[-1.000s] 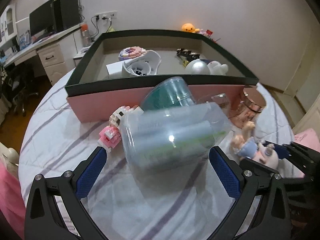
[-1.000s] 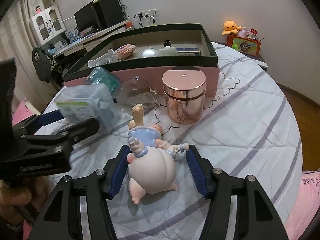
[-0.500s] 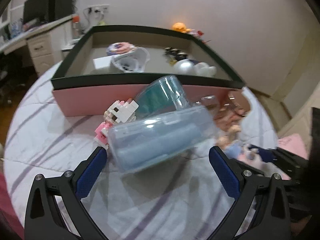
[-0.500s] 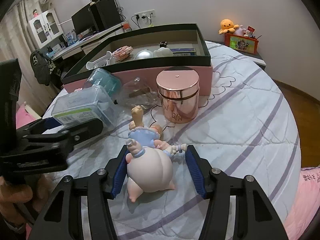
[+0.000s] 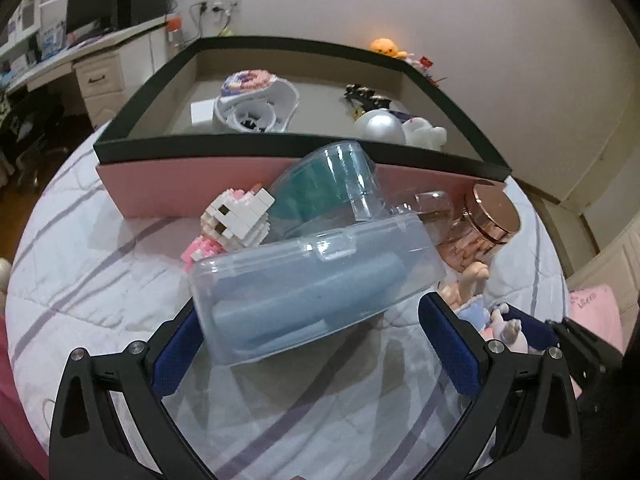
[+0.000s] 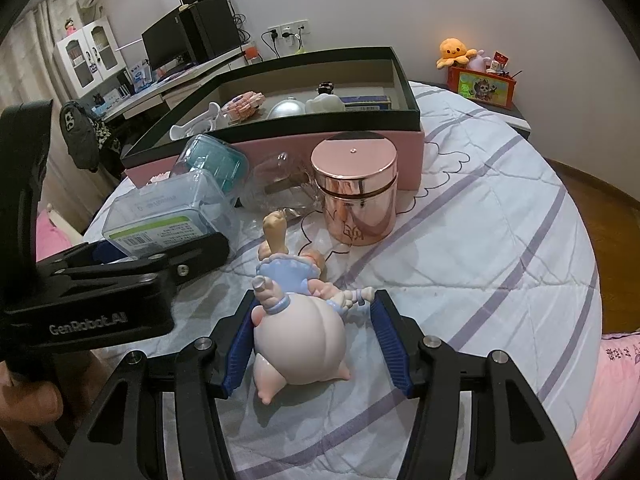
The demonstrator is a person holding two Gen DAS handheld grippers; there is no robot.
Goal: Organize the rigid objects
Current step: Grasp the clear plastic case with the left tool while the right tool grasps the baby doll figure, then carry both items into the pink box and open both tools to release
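The clear box (image 5: 312, 292) lay tilted on the striped bed (image 5: 100, 280), its left end low, a blue roll showing inside. The left gripper (image 5: 308, 336) pointed forward and slightly down at it, jaws spread wide; the left pad (image 5: 176, 354) seemed to touch the box's lower left corner, while the right pad (image 5: 450, 344) stood clear of it. In the right wrist view the same box (image 6: 160, 216) showed a green-edged label on its side, with the left gripper (image 6: 168, 256) low over the bed at 9 o'clock.

At 12 o'clock from the box a teal case (image 5: 324, 188) leaned against the pink wall of the tray (image 5: 160, 184). A block figure (image 5: 236, 220) in white and pink sat at 11 o'clock, touching the box. At 2 o'clock lay a clear glass (image 5: 428, 208) and beyond it a copper tin (image 5: 488, 220).

The doll (image 6: 300, 328) lay on the bed on its side, head towards the camera, one leg raised towards the tin (image 6: 356, 192). The right gripper (image 6: 312, 340) was level with the bed and straddled it, jaws partly open; the left pad (image 6: 240, 344) was touching or just beside the head, and the right pad (image 6: 390, 344) stood a little off, so nothing was clamped.
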